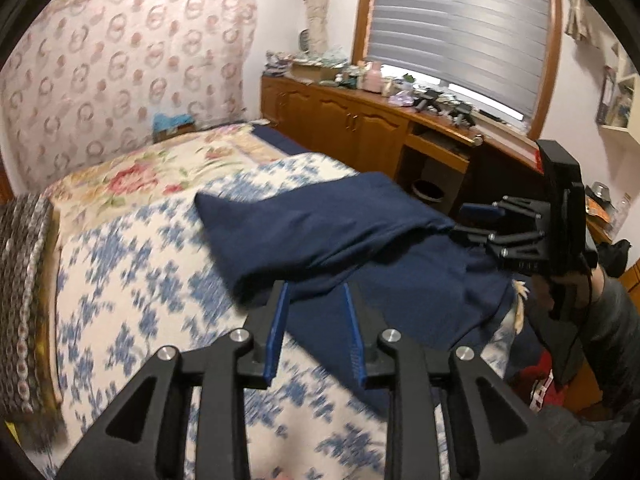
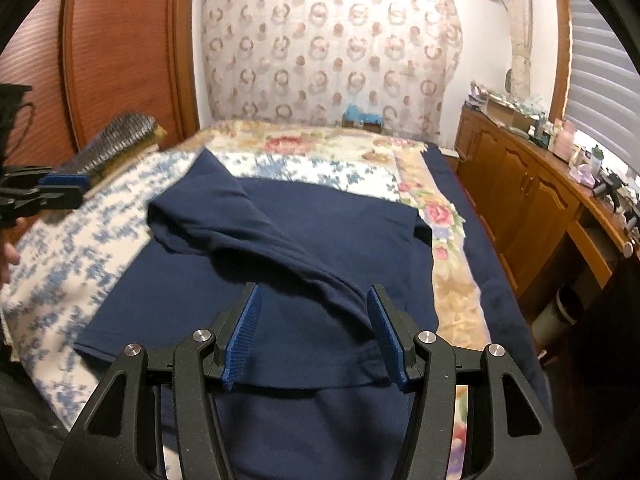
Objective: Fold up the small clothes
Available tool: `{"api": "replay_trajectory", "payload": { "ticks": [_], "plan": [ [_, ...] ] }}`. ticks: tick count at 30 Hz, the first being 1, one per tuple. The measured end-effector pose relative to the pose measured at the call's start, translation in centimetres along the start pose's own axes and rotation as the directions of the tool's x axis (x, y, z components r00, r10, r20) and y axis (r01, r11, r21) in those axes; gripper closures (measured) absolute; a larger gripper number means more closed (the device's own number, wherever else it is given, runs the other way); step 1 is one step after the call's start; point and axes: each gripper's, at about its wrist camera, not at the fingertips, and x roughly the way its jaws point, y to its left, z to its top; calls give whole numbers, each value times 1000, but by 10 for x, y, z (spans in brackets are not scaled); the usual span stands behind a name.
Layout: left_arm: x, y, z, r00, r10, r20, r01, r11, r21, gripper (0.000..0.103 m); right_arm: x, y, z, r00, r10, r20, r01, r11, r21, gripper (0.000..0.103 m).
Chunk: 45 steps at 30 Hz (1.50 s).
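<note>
Two open tools over navy garment (image 2: 280,248)

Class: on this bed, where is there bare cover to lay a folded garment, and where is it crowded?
Free: blue-flowered cover left of the navy garment, and the rose-print stretch between garment and curtain. Crowded: the bed's middle, under the garment, and the cluttered cabinet top.

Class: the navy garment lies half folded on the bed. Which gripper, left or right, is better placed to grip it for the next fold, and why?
Probably the right gripper: its open jaws already straddle the raised fold of the navy garment. The left gripper is open too, but only near the garment's edge.
</note>
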Motion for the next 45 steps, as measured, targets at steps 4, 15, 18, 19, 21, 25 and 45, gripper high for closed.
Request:
{"api": "replay_trajectory", "payload": {
  "ticks": [4,15,18,19,21,25,45],
  "plan": [
    [5,13,-15,999,29,-15,-30,999,-36,77,23,-7,0,998,-14,-57,13,1000,-7,47],
    [12,33,-39,996,74,-45,-78,993,-91,77,45,-16,2,986,63,-153,-65,998,-10,47],
    [14,37,-43,996,75,-48,-79,992,-101,77,46,-16,2,982,84,-167,-87,996,-15,53],
    [14,38,-44,996,74,-48,-79,991,-106,77,46,-16,2,982,84,-171,-89,996,-19,54],
    [15,40,-46,995,80,-53,-86,990,-109,77,47,-16,1,980,86,-181,-92,995,-24,61],
    [16,42,-49,995,83,-58,-90,990,-113,77,45,-12,1,980,90,-180,-101,993,-54,86],
    [-3,32,-38,995,100,28,-96,988,-117,77,-67,14,26,995,89,52,-85,993,-80,96]
  ]
}}
